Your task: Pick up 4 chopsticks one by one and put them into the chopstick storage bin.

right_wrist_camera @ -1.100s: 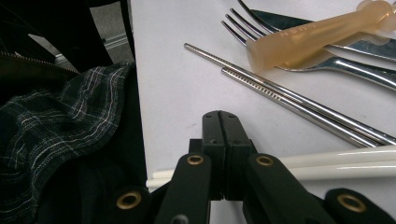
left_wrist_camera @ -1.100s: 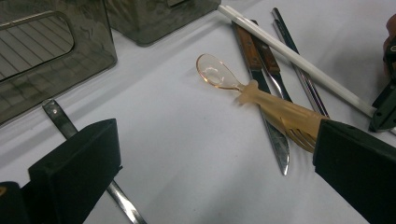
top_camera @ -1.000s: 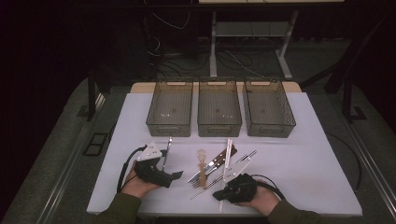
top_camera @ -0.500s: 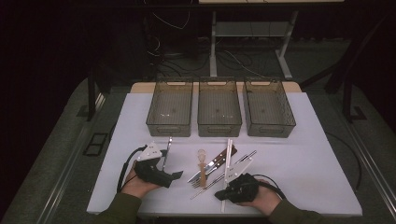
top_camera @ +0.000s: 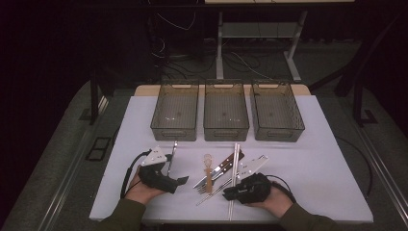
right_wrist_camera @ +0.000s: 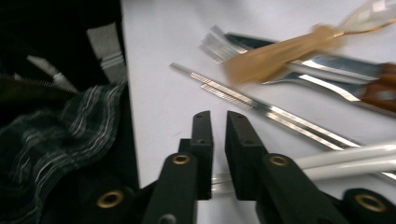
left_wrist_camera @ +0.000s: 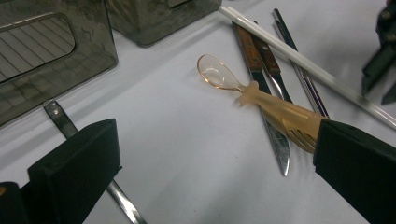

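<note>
Near table's front edge, right gripper [right_wrist_camera: 218,140] jaws just parting narrowly around white plastic chopsticks [right_wrist_camera: 345,161], likely lining up pickup; left gripper [left_wrist_camera: 205,177] wide, idle

- Lower left of the high view: our left tongs [top_camera: 177,181] have a black body topped by a grey three-cornered plate, with a black cable looping off behind.
- Lower right: our right tongs [top_camera: 226,195] look alike, black with a pale plate.
- Both sleeves are dark olive.
- Close up, the right tongs' [right_wrist_camera: 218,140] black arms carry brass-ringed pivots.
- The left tongs' [left_wrist_camera: 215,163] pads are blocky matte black.
</note>
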`<state>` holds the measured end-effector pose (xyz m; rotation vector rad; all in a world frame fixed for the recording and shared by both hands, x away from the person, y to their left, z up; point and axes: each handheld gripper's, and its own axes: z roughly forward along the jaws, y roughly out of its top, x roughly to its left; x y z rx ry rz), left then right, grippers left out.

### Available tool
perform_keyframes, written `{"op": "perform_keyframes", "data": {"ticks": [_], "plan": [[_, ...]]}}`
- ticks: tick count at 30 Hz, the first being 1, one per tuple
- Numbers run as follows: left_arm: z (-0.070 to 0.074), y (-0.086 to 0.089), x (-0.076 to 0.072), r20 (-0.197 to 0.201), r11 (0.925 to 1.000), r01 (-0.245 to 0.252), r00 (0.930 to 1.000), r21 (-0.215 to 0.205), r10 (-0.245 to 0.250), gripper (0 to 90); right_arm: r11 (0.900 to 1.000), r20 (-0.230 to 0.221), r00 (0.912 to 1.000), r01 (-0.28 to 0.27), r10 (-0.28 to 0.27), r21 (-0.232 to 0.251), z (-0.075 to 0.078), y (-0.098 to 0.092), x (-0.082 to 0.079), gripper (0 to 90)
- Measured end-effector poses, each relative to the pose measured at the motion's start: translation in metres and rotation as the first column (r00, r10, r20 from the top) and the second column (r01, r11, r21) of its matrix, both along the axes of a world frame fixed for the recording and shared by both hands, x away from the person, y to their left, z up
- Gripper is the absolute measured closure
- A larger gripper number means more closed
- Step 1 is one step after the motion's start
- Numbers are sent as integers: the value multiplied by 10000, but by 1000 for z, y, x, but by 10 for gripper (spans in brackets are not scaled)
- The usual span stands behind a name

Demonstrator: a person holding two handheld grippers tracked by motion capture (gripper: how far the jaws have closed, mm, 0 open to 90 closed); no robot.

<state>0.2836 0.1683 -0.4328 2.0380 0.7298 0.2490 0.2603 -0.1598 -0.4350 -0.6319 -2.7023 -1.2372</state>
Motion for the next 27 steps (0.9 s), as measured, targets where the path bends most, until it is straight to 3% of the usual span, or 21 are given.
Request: {"op": "perform_keyframes", "data": {"ticks": [4, 6, 9, 10, 11, 14, 16, 17, 18, 20, 23, 27], "plan": [[0, 0, 0, 4, 10000, -31, 10000, 3, 31, 0, 9935, 333, 9929, 1137, -1138, 53, 10, -9, 14, 635], [0, -1, 0, -12, 10000, -48, 10000, 7, 48, 0, 9832, 478, 9820, 1827, -1828, 63, 14, -14, 25, 607], [0, -1, -1, 11, 10000, -36, 10000, 5, 36, 0, 9576, 670, 9557, 2879, -2865, -119, 17, -21, 43, 572], [0, -1, -1, 8, 10000, -21, 10000, 2, 21, 0, 9576, 670, 9557, 2879, -2865, -119, 17, -21, 43, 572], [0, -1, -1, 12, 10000, -11, 10000, 0, 11, 0, 9344, 773, 9329, 3549, -3516, -323, 17, -24, 56, 559], [0, -1, 0, -1, 10000, -27, 10000, -28, 27, 0, 9034, 627, 9052, 4240, -4204, -642, 15, -26, 73, 543], [0, -1, 0, -11, 10000, -36, 10000, -50, 35, 0, 8888, 570, 8918, 4521, -4489, -744, 12, -25, 82, 539], [0, -1, 0, -57, 9999, -23, 10000, -103, 22, 0, 8888, 570, 8918, 4521, -4489, -744, 12, -25, 82, 539], [1, -1, 0, -131, 9997, 15, 9999, -251, -18, 0, 8757, 581, 8797, 4754, -4720, -840, 9, -24, 90, 536], [1, -1, -1, -96, 9995, 31, 9999, -305, -33, 0, 8627, 623, 8677, 4971, -4932, -933, 7, -22, 96, 527], [0, 0, 0, -133, 9998, -27, 9999, -192, 24, 0, 8494, 518, 8553, 5181, -5156, -1002, 5, -20, 103, 517], [0, 0, 0, -104, 9999, -11, 9999, -159, 10, 0, 8425, 200, 8471, 5303, -5310, -942, 4, -18, 109, 513]]}}
